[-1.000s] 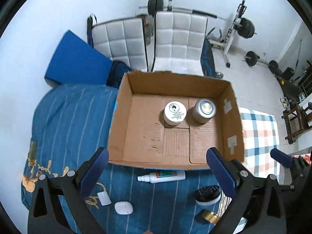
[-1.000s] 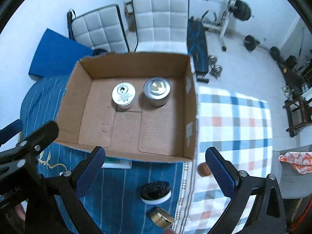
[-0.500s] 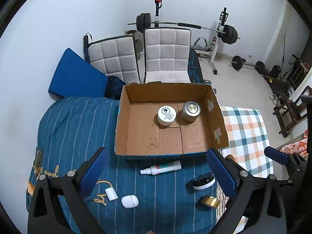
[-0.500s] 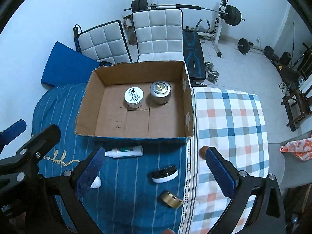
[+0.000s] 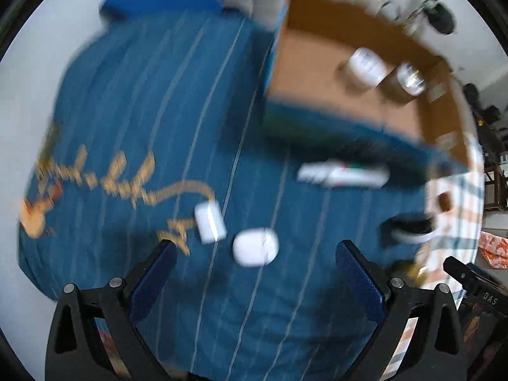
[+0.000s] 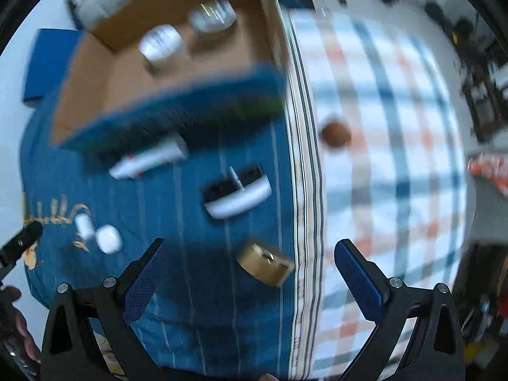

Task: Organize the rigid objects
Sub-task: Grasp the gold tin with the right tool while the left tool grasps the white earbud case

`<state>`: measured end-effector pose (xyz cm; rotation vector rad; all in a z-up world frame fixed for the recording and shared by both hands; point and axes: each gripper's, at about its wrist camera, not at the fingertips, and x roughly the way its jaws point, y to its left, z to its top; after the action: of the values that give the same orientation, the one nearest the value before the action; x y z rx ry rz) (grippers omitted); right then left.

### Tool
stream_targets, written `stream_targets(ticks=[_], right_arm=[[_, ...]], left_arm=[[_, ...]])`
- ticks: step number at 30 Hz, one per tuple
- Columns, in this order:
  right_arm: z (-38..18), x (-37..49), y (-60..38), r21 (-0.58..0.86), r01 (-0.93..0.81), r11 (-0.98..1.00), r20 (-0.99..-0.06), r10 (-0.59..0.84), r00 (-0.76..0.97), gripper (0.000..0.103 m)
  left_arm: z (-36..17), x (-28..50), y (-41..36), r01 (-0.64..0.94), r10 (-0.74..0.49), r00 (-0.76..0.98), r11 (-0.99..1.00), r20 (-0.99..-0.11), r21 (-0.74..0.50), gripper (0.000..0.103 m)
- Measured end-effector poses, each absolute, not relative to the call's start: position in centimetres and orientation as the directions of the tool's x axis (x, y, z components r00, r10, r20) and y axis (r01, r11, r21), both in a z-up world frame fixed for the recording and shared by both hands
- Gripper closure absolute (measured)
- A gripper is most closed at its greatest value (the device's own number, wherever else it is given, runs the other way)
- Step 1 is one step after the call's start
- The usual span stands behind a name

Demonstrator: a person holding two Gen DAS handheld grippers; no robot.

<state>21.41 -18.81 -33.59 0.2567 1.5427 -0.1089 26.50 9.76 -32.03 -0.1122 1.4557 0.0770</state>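
Observation:
Both views are motion-blurred. My left gripper [image 5: 255, 273] is open just above a white rounded case [image 5: 255, 246] on the blue striped cover, with a small white block [image 5: 209, 220] to its left. My right gripper [image 6: 249, 270] is open over a gold round tin [image 6: 265, 263]. Farther out lie a black-and-white puck [image 6: 236, 192] and a white bottle [image 6: 149, 158] beside the cardboard box [image 6: 95, 79]. Inside the box stand a white jar [image 6: 160, 44] and a silver tin [image 6: 211, 16]. A brown ball [image 6: 335, 133] rests on the checked cloth.
The checked cloth [image 6: 397, 127] covers the right half of the surface, beyond the blue cover's striped hem. Chairs and gym gear sit blurred behind the box. A hand [image 6: 12, 317] shows at the lower left of the right wrist view.
Both grippers have dropped and tilted down toward the loose items in front of the box, which now look much larger. The left swung toward the white case, the right toward the gold tin.

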Motion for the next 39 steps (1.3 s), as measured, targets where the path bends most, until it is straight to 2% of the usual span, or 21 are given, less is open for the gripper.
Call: stream_targets(ticks=[4,9,12,13,16,21,24,26,31,35,39], right_arm=[[-39.0,19.9,-19.5,0.108,0.296,0.949,-0.988,0.136,-0.078,0.000],[-42.2,19.5,-19.6,0.066,0.318,0.946,-0.983,0.117,-0.143,0.000],[-43.0,19.3,-20.2,0.113,0.385,0.916,-0.972,0.182,-0.148,0.000],[-43.0,19.2,-20.3,0.119,0.389,0.913,-0.974,0.185,-0.134,0.002],[-42.9,18.9,-19.7,0.111,0.342,0.933,-0.977,0.166,-0.135,0.025],[-42.0,16.6,-16.8,0.145,0.189,0.971,-0.967,0.180,-0.183,0.025],[-41.4,15.3,-16.1,0.197,0.179,0.964,-0.958,0.228,-0.172,0.025],[-41.2,14.6,-16.5,0.182,0.209,0.961,-0.966,0.214,-0.143,0.025],[-40.5,16.1,-18.4,0.310,0.303,0.901,-0.936,0.344,-0.067,0.024],[-39.1,17.0,-20.5,0.254,0.334,0.908,-0.961,0.275,-0.017,0.024],[-40.7,18.2,-22.9,0.261,0.419,0.870,-0.953,0.301,-0.031,0.024]], left_arm=[[-37.5,25.6,10.2,-0.145,-0.035,0.007,0.989,-0.999,-0.036,0.001],[-41.7,25.7,9.5,-0.142,-0.027,-0.061,0.990,-0.998,-0.018,0.001],[-43.1,25.9,9.5,-0.179,-0.060,-0.079,0.983,-0.995,-0.045,0.001],[-43.4,25.9,9.4,-0.186,-0.059,-0.080,0.982,-0.995,-0.043,0.001],[-43.9,25.8,9.3,-0.189,-0.059,-0.086,0.981,-0.995,-0.042,0.001],[-44.0,25.3,9.2,-0.184,-0.055,-0.087,0.982,-0.995,-0.039,0.001],[-43.9,25.6,9.5,-0.192,-0.063,-0.088,0.980,-0.994,-0.045,0.001],[-44.0,25.4,10.2,-0.197,-0.067,-0.088,0.979,-0.994,-0.048,0.001],[-44.5,25.6,10.4,-0.197,-0.075,-0.101,0.979,-0.992,-0.054,0.001],[-45.4,25.3,10.0,-0.188,-0.075,-0.112,0.981,-0.991,-0.053,0.001],[-45.9,25.1,9.5,-0.186,-0.074,-0.119,0.981,-0.990,-0.051,0.001]])
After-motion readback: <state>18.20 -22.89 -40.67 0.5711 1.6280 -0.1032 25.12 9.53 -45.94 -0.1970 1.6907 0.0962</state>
